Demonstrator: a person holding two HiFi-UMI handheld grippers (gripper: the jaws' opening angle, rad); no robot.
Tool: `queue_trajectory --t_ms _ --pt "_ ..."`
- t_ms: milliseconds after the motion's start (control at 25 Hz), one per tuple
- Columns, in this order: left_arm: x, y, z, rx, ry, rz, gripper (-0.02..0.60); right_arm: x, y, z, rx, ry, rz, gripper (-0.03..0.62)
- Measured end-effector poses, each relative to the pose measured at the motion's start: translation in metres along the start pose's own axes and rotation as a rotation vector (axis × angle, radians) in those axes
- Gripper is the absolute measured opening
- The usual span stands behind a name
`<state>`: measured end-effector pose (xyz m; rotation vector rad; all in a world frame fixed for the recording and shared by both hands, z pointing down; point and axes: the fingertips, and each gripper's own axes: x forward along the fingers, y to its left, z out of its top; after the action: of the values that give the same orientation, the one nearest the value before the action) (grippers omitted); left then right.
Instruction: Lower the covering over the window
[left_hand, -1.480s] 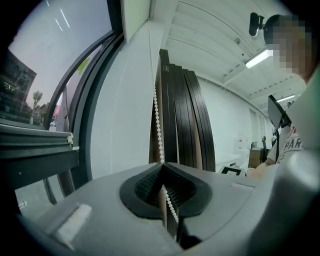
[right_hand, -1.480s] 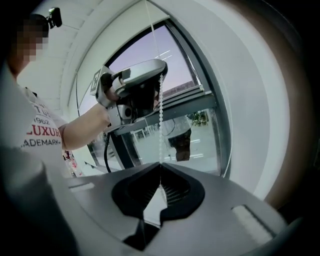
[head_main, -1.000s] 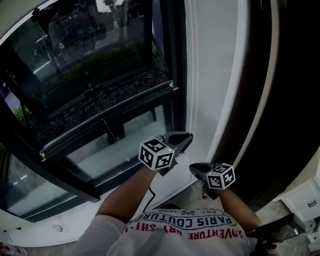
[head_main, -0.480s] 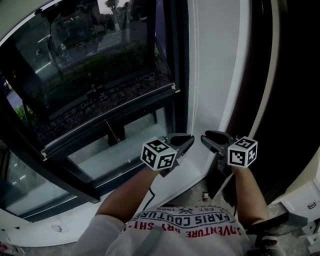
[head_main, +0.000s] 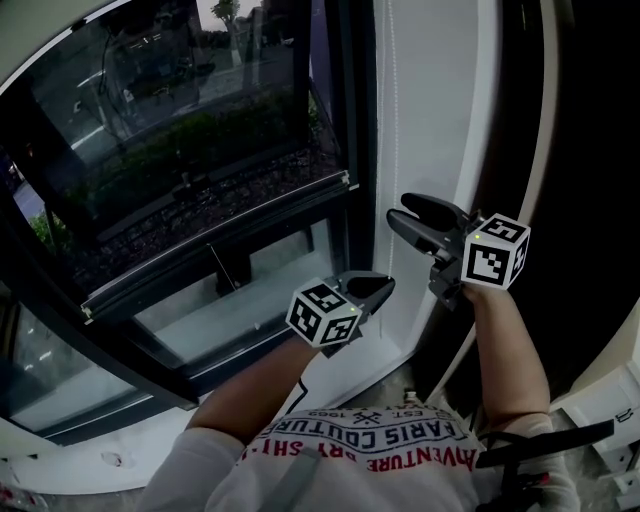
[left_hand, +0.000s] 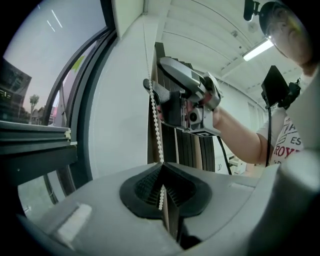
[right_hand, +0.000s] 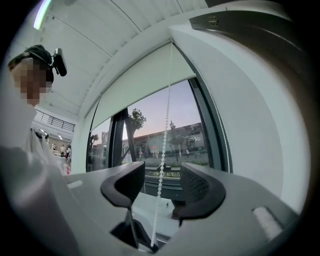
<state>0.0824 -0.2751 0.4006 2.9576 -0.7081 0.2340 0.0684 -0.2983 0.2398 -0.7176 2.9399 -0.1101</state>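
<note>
In the right gripper view the bead chain (right_hand: 161, 170) is seen free between the just-opened, wide fingers of the right gripper (right_hand: 161, 178). It is pinched by the left gripper (left_hand: 161, 186), probably for a regrip.

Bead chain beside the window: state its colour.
White. The bead chain shows best in the left gripper view.

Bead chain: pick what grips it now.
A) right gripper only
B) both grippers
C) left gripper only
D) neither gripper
C: the left gripper's jaws are shut on the bead chain; the right gripper's jaws, which have just been opening, stand apart with the chain hanging free between them.
</note>
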Motion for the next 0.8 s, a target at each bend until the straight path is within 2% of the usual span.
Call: queue_trajectory --t_ms 120,240,360,480,600,800 --pt "0.005 -0.002 0.000 -0.007 0.002 -0.014 0.005 0.007 -0.006 0.006 -0.010 -0.005 0.000 0.181" --pt "0.008 0.000 0.000 -0.012 -0.001 -0.008 0.005 0.009 -0.010 0.010 0.006 -0.016 0.010 0.074" --pt "0.009 0.002 0.001 -0.024 -0.003 -0.008 0.005 0.011 -0.009 0.012 -0.020 -0.003 0.015 0.020" --pt "0.011 0.004 0.000 -0.027 0.003 -0.010 0.005 0.012 -0.011 0.012 -0.036 0.001 0.007 0.012" --pt "0.012 0.007 -0.002 -0.030 0.003 -0.006 0.005 0.011 -0.018 0.009 0.003 -0.014 -0.003 0.008" --pt "0.015 0.009 -0.028 -0.015 0.046 0.006 0.005 0.013 -0.020 -0.019 -0.081 0.043 -0.049 0.008"
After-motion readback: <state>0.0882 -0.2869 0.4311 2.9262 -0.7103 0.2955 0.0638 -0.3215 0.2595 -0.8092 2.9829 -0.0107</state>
